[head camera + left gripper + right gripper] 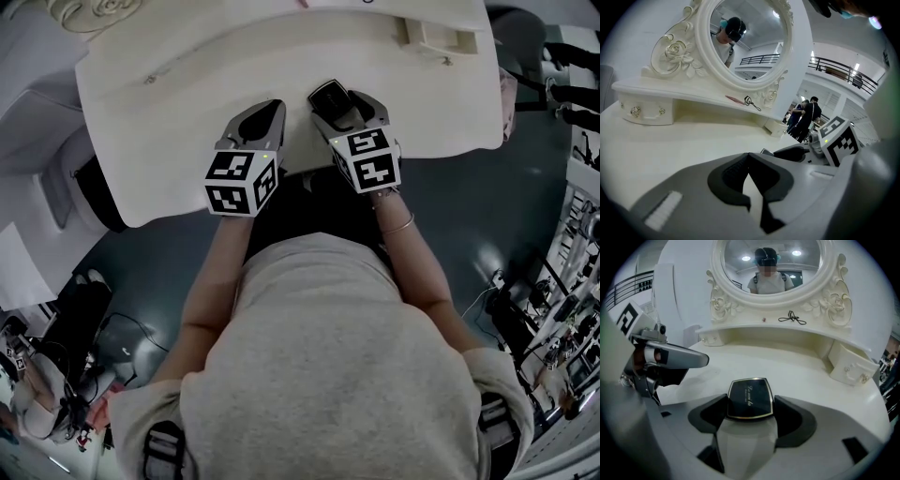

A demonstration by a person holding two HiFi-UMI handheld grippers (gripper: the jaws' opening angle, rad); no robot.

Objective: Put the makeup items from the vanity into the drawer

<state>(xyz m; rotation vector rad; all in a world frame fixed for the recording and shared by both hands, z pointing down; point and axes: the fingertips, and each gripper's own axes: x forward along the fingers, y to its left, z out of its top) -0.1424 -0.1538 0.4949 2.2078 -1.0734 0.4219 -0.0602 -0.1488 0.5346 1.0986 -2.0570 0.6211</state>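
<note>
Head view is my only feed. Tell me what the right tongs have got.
Observer: The right gripper view shows the right tongs shut on a black compact with a gold rim and script on its lid.
Operator: Now report the left tongs.
Observer: The left gripper view shows the left tongs closed with nothing between them.
Operator: Name anything on the shelf under the mirror.
Observer: An eyelash curler lies on the shelf below the mirror.
</note>
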